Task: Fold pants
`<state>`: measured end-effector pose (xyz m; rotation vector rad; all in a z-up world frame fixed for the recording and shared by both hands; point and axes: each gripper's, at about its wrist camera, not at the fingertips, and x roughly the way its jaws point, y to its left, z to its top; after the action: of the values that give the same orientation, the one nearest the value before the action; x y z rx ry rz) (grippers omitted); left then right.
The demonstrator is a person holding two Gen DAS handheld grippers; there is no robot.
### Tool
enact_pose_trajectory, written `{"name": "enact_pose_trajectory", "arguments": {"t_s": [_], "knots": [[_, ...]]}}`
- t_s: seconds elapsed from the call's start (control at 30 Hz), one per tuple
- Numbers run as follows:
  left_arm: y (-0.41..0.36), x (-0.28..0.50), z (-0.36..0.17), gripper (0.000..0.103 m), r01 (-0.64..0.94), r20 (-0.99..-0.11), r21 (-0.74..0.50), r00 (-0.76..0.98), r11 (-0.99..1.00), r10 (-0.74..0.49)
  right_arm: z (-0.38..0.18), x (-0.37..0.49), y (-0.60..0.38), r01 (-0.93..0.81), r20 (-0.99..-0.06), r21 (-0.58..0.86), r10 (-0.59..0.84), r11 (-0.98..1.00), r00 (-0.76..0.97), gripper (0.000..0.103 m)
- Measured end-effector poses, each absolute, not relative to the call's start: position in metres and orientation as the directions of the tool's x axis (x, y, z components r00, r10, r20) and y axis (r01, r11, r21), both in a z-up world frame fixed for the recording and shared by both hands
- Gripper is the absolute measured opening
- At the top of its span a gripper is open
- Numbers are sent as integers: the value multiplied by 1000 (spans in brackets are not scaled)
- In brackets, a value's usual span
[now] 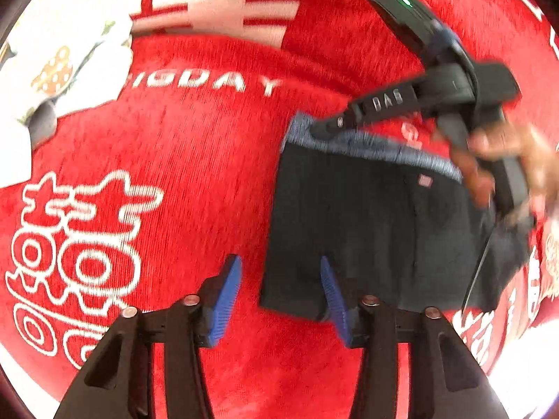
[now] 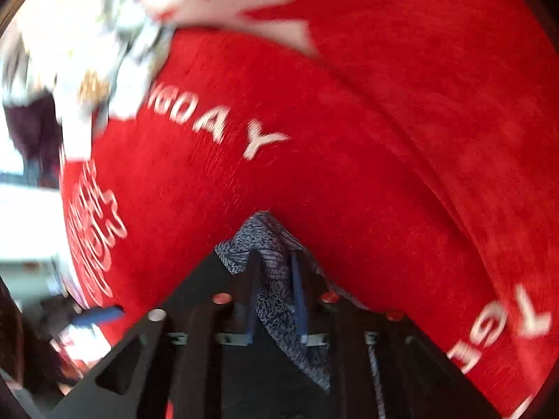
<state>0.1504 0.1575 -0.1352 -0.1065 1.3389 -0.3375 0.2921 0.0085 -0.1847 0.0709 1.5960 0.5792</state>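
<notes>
left wrist view: dark pants [image 1: 377, 230] lie flat on a red blanket [image 1: 195, 160], grey waistband [image 1: 367, 143] far from the camera. the right gripper [image 2: 276, 289] pinches that waistband, likely to fold it over. the left gripper [image 1: 281, 296] hangs spread over the hem corner, gripping nothing. white cloth [image 1: 66, 59] lies well apart.

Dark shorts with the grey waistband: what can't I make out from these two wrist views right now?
- Left wrist view: the right side of the dark shorts is hidden behind the right gripper and the blurred hand.
- Right wrist view: only the grey speckled waistband shows between the fingers; the rest is hidden by the gripper body.
- Right wrist view: motion blur smears the white patterned cloth.
- Left gripper: contact with the hem unclear.
</notes>
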Motion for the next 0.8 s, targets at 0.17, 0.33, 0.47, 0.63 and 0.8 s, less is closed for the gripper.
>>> {"name": "enact_pose_trajectory", "arguments": {"t_s": [0.17, 0.33, 0.47, 0.63, 0.8], "knots": [[120, 188, -129, 80, 200, -917, -282, 232, 938, -325, -139, 249, -60, -139, -898, 438, 440, 888, -12, 25], [67, 231, -180, 81, 166, -963, -148, 201, 975, -180, -151, 207, -156, 54, -933, 358, 359, 932, -15, 24], [79, 250, -183, 86, 66, -977, -34, 210, 997, -48, -133, 158, -264, 353, -955, 295, 272, 888, 115, 27], [74, 223, -140, 86, 144, -969, -32, 239, 989, -66, -105, 58, -338, 548, -913, 406, 355, 731, 202, 32], [17, 175, -136, 86, 250, -971, -103, 185, 963, -152, -112, -23, -352, 686, -867, 468, 442, 558, 232, 32]]}}
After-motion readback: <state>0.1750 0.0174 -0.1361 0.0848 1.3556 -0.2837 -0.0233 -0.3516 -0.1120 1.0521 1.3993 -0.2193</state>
